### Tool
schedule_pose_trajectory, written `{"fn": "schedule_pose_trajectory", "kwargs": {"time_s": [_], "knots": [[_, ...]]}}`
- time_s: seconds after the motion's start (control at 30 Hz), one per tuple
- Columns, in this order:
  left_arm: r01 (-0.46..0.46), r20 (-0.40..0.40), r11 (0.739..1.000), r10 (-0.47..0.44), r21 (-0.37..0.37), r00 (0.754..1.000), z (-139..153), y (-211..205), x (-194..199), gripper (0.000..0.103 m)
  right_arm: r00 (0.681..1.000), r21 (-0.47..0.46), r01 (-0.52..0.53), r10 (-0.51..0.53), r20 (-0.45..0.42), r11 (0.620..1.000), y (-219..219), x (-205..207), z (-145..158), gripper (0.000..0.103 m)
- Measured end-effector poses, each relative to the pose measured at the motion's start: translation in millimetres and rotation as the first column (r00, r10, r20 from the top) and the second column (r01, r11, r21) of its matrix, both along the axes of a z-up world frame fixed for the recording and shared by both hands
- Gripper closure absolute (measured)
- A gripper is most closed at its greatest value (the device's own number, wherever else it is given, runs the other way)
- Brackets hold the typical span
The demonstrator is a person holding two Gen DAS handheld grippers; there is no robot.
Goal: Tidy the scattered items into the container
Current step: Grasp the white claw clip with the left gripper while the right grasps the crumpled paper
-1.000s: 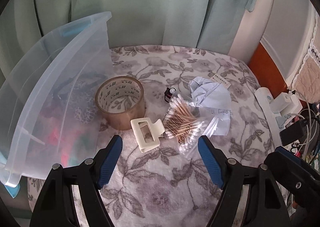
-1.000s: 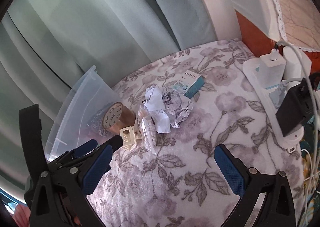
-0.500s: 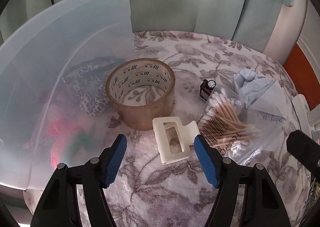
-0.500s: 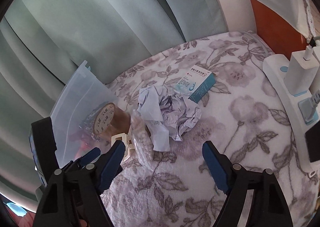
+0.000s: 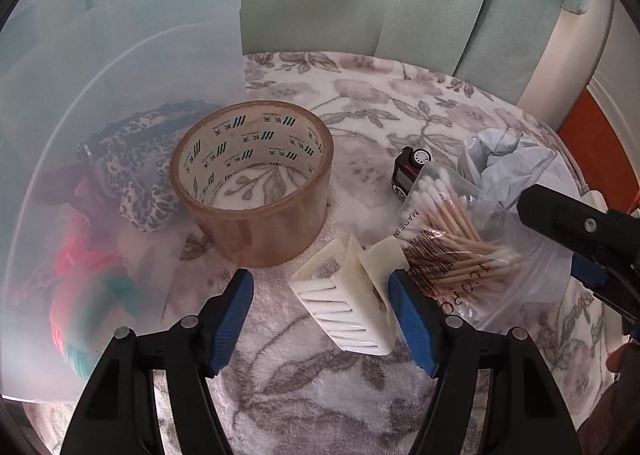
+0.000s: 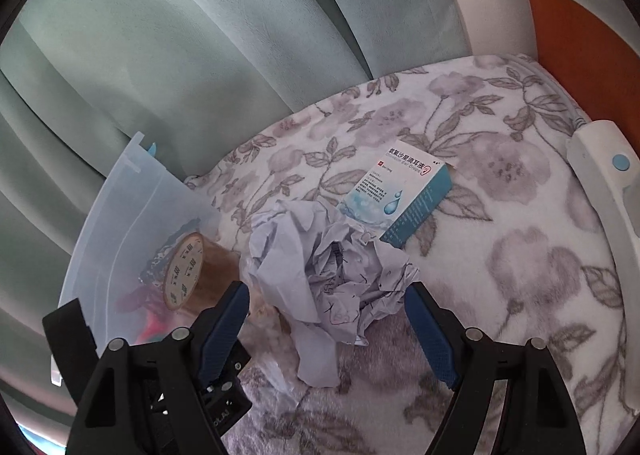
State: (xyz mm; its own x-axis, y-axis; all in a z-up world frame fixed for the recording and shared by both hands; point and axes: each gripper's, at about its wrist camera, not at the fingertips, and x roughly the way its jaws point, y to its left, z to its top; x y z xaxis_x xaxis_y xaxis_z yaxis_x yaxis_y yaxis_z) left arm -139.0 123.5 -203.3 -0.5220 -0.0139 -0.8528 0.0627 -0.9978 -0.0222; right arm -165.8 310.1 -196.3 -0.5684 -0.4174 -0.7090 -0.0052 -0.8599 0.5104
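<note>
A soft surface under a white blanket [image 5: 360, 407] printed with grey flowers carries the things; whether it is a bed or a tabletop cannot be told. At its left edge stands a clear plastic container [image 5: 120, 67], and through its wall show a leopard-print hair band [image 5: 140, 159] and something pink and teal, so a few items appear to be stowed already. Most of the tidying looks undone. Just beside the container wall sits a roll of brown tape [image 5: 256, 183]. Near it lies a cream hair claw clip [image 5: 352, 295], tipped on its side. The left hand-held gripper [image 5: 320, 319] straddles the clip with its jaws apart: the right blue pad is at the clip's edge, perhaps touching, the left pad is well clear, and nothing is held. To the clip's right, touching it, lies a clear bag of cotton swabs [image 5: 448, 247], with a small black toy car [image 5: 408, 171] behind it. The right hand-held gripper [image 6: 326, 323] stands over a ball of crumpled pale-blue paper [image 6: 328, 255], jaws open on either side, not clamping it. Beyond the paper, against its far side, lies a white and blue box of ear drops [image 6: 404, 195]. A white power strip [image 6: 608, 183] runs along the right edge. Six loose items seem to be left.
</note>
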Motion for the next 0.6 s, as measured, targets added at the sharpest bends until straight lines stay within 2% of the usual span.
{"fn": "schedule_pose_trajectory", "kwargs": {"time_s": [0.13,0.27,0.3,0.6], "knots": [[-0.004,-0.002,0.999,0.004,0.032,1.0,-0.3,-2.1,-0.3,0.033,1.0,0.004,0.013,-0.013,0.003,1.0,0.8,-6.0,-5.4,0.02],[0.025,-0.006,0.998,-0.024,0.061,1.0,1.7,0.3,0.1,0.054,0.999,-0.01,0.035,-0.035,0.007,0.999,4.5,-9.8,-8.4,0.021],[0.034,-0.007,0.997,-0.034,0.063,0.999,2.1,2.1,-0.2,0.059,0.999,-0.012,0.037,-0.037,0.007,0.999,4.9,-10.1,-8.4,0.022],[0.041,0.01,0.996,-0.042,0.082,0.999,3.9,-0.8,0.9,0.067,0.999,-0.025,0.049,-0.049,0.007,0.998,6.9,-7.6,-4.3,0.044]]}}
